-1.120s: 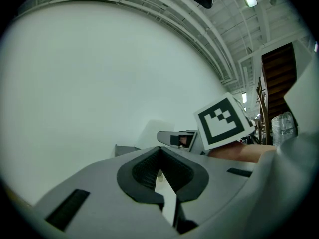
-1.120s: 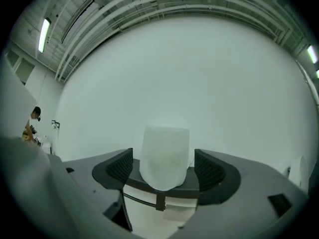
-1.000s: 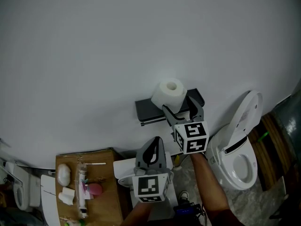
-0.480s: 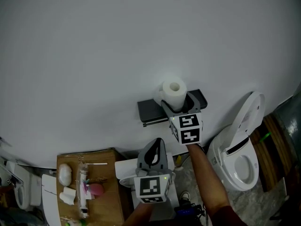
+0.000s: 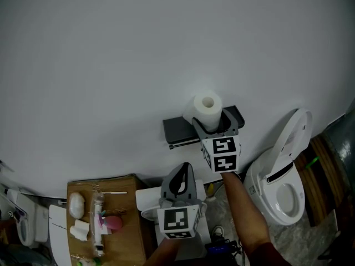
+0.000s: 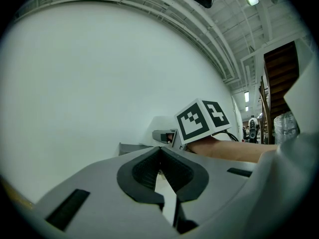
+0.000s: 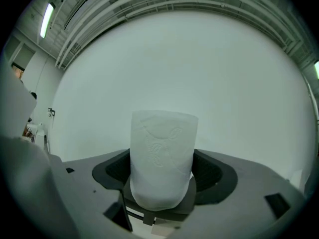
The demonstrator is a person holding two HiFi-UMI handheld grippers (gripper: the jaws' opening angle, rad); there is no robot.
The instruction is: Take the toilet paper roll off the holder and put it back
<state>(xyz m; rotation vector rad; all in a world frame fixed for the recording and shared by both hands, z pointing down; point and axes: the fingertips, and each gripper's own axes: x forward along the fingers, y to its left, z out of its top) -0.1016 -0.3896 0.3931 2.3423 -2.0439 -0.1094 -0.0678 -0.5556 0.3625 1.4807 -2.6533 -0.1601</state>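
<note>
The toilet paper roll [image 5: 204, 108] is standing upright with its cardboard core opening toward the head camera, sitting over the right part of the dark holder [image 5: 176, 128] on the white wall [image 5: 138, 54]. The right gripper [image 5: 215, 125] is clasping it: in the right gripper view the roll [image 7: 162, 156] is filling the gap between the two dark jaws, each jaw pressing a side of the lower half, while the embossed upper half is rising clear above them. Its lower end is meeting a dark ledge there, though whether its weight is resting on that ledge cannot be told. The gripper's marker cube [image 5: 221, 154] is hanging just below the holder, with the person's forearm [image 5: 244, 209] running down from it.

Below the holder and well apart from it, the left gripper [image 5: 180, 175] is pointing up toward the wall. In its own view the jaws are meeting at their tips with nothing between them, and the holder [image 6: 134, 147] is showing just beyond them, next to the other gripper's cube [image 6: 202, 121].

To the right of the holder, a white toilet [image 5: 280, 184] is standing with its lid raised. Below and left of the holder, a wooden table [image 5: 125, 215] is carrying a few small items.
</note>
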